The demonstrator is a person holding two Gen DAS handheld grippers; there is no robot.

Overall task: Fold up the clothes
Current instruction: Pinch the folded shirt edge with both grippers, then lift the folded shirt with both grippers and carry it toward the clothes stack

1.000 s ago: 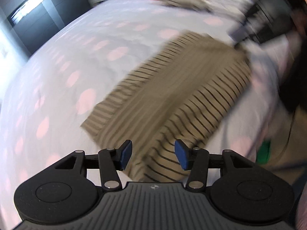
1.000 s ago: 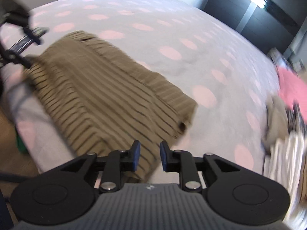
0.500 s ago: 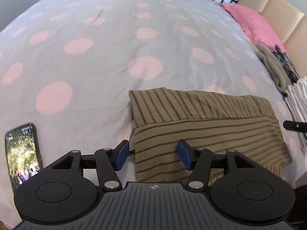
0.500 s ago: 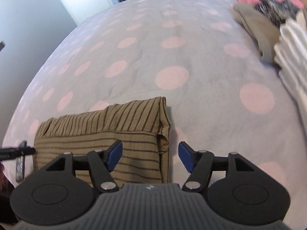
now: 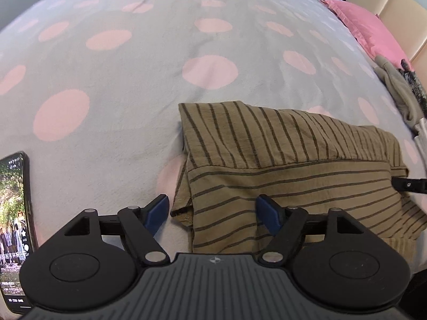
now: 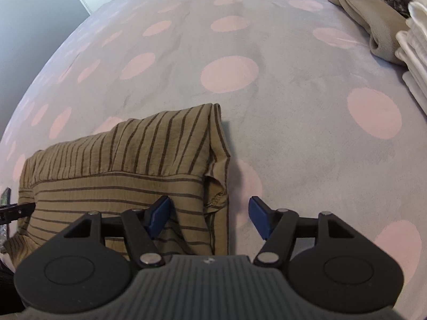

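On the near edge of the bed (image 5: pixel 106 112), covered in a grey spread with pink dots, the brown striped garment (image 5: pixel 280 165) is lying as a part-folded rectangle, one layer already doubled over along a seam that is running across its middle. Both tools are poised low over its two near corners: the left gripper (image 5: pixel 213 214) is opening its jaws wide, with the garment's left corner and edge showing between the blue pads but not pinched, and the right gripper (image 6: pixel 210 217) is standing wide open over the right corner, its left pad over the cloth and its right pad over bare bedspread, gripping nothing. Judging by this, a fold is sitting finished and the step in hand is setting up for another one. That move is calling for each gripper to be dropping onto its corner, catching every layer at once, and carrying the near edge over evenly. A phone (image 5: pixel 13 226) is lying just beside the left gripper, and a pile of other clothes (image 6: pixel 368 8) is waiting well apart, near the pink pillow (image 5: pixel 373 29).
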